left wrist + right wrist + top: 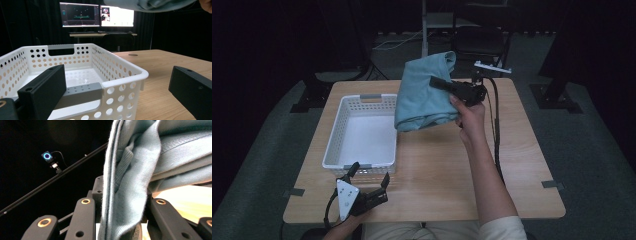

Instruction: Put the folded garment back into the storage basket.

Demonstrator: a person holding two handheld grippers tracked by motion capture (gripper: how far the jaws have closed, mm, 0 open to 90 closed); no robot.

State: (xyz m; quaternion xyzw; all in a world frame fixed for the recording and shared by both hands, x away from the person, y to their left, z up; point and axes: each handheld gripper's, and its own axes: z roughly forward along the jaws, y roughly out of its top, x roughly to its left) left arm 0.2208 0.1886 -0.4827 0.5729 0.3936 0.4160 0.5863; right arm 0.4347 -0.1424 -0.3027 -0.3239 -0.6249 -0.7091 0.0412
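A folded light-blue cloth [424, 92] hangs in the air over the table's far middle, beside the right edge of a white perforated basket [339, 131]. My right gripper [437, 83] is shut on the cloth, and the right gripper view shows the fabric [130, 192] pinched between its jaws. My left gripper [371, 175] rests open near the table's front left edge, just in front of the basket's near wall [112, 95]. Nothing is between its jaws. The cloth's lower edge [150, 5] shows at the top of the left gripper view.
The basket is empty inside and has grey handles [371, 96] at both ends. The wooden table [522, 165] spreads to the right of it. A chair [479, 40] and a desk with lit monitors [97, 15] stand beyond the far edge.
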